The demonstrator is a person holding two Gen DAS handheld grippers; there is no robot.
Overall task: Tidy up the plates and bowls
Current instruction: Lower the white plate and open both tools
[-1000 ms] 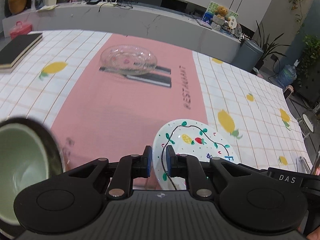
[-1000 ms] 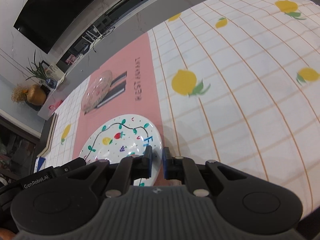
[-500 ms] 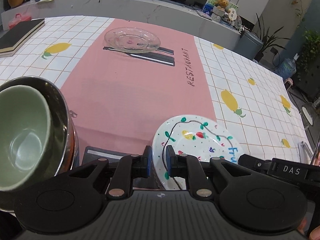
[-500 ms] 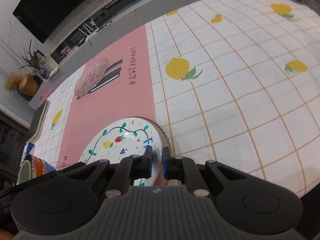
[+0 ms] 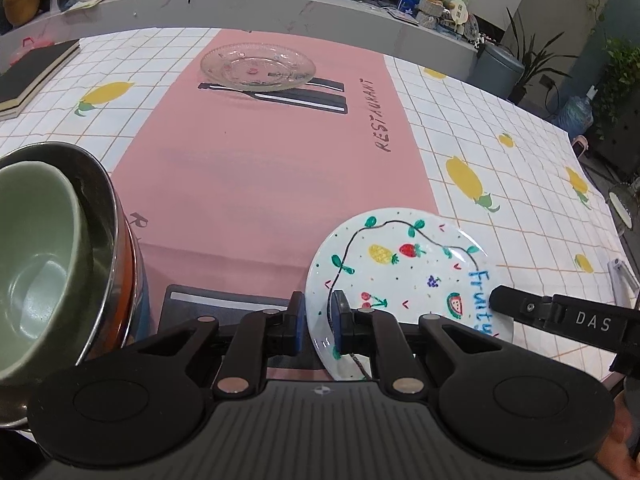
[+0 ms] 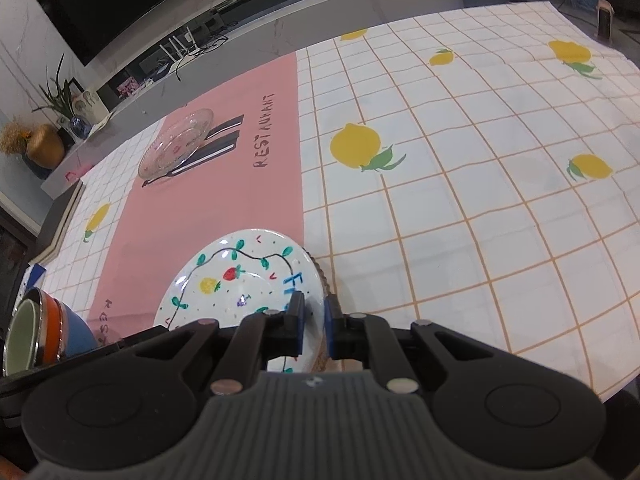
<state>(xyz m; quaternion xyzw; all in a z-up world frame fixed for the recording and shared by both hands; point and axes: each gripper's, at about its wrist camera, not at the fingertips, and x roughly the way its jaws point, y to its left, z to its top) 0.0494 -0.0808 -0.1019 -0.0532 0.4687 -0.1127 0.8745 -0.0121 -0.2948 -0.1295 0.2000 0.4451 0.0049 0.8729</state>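
A white plate painted with fruit is held above the table by both grippers. My left gripper is shut on its left rim. My right gripper is shut on its right rim; the plate also shows in the right wrist view, with a brown ribbed edge of something under it. A stack of nested bowls, green inside a steel one, stands at the left; the right wrist view shows it with orange and blue sides. A clear glass plate lies at the far side of the pink runner.
The table has a lemon-print cloth with a pink runner. A dark book lies at the far left corner. A grey counter runs behind the table. The table's front edge is close under the grippers.
Both grippers have lifted and drawn back with the painted plate. The stack of bowls has come further into the left wrist view.
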